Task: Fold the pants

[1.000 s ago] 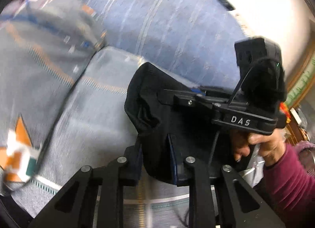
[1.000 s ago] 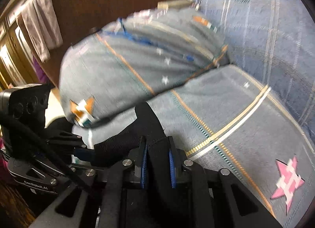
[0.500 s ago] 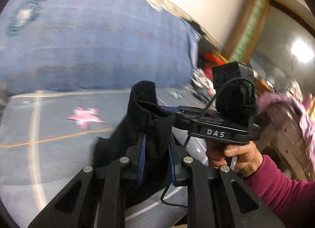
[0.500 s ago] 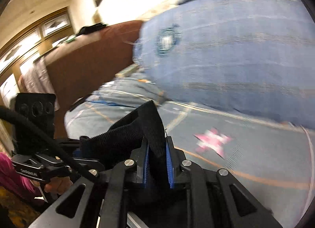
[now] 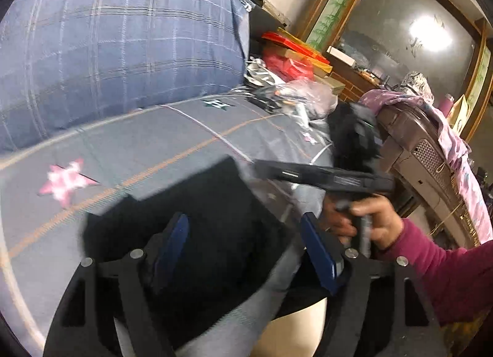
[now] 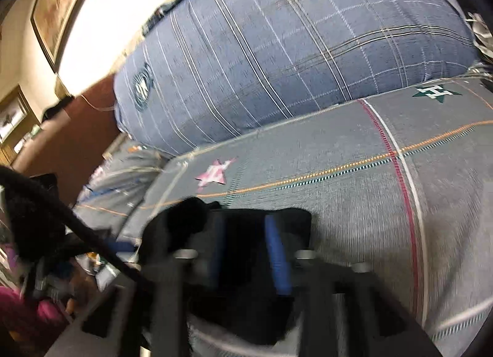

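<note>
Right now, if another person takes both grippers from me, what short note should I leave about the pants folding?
Left gripper: jaws opening, blue pads clear of the cloth, black pants lying between and under them.
Right gripper: jaws opening too; the picture is blurred, but the pads look apart with the pants beneath.
Pants: a black bundle lying on the grey bedcover, near the front edge, in front of the blue checked pillow.
Done: pants set down and let go.
Left: how neat the fold is cannot be judged; check it, then flatten or fold again if needed.
</note>
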`<state>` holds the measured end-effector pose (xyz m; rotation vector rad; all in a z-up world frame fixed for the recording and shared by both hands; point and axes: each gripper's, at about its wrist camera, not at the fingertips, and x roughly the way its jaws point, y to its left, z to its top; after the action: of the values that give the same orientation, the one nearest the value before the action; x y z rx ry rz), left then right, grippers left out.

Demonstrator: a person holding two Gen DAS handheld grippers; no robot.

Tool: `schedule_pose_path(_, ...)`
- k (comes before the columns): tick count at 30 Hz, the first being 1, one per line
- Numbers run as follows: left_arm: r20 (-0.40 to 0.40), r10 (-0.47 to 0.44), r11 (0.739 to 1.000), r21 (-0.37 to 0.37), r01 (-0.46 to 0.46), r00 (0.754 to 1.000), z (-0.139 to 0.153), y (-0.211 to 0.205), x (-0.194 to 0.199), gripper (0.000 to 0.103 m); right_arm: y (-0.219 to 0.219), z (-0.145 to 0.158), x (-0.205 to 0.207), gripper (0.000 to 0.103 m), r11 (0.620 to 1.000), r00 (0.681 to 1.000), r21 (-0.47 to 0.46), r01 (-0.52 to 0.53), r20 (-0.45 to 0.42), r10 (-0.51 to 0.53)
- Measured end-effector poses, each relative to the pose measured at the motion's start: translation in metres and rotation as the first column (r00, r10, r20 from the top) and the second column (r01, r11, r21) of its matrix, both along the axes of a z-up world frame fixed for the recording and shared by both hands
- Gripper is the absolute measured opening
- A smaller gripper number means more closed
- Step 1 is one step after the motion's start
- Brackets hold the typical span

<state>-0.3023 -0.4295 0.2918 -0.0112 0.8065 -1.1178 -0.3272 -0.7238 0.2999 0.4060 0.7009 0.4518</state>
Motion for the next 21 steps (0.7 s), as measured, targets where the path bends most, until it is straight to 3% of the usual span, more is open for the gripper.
schedule_pose_path(3, 0.013, 0.028, 0.999, 0.038, -0.029, 1.000, 0.003, 0.012, 0.018, 0.083, 0.004, 0.002, -0.016, 0.071, 0.999, 1.000, 0.049, -0.022, 0.011, 0.022)
schedule_pose_path(6, 0.001, -0.035, 0.997, 0.064, 0.035, 0.999, -0.004, 0.009, 0.033, 0.083, 0.009, -0.004, -0.030, 0.079, 0.998, 0.999, 0.058, -0.038, -0.012, 0.039)
schedule_pose_path(10, 0.021, -0.131, 0.986, 0.110, 0.128, 0.991, -0.011, -0.014, 0.050, 0.089, 0.027, -0.019, -0.037, 0.083, 0.995, 0.995, 0.027, -0.093, -0.043, 0.094)
schedule_pose_path(17, -0.023, -0.317, 0.935, 0.157, 0.317, 0.948, -0.020, -0.050, 0.061, 0.091, 0.042, -0.037, -0.034, 0.083, 0.988, 0.987, 0.065, -0.139, -0.078, 0.144)
schedule_pose_path(21, -0.092, -0.377, 0.905, 0.175, 0.388, 0.922, -0.029, -0.076, 0.071, 0.091, 0.054, -0.038, -0.039, 0.082, 0.988, 0.986, 0.009, -0.153, -0.063, 0.153)
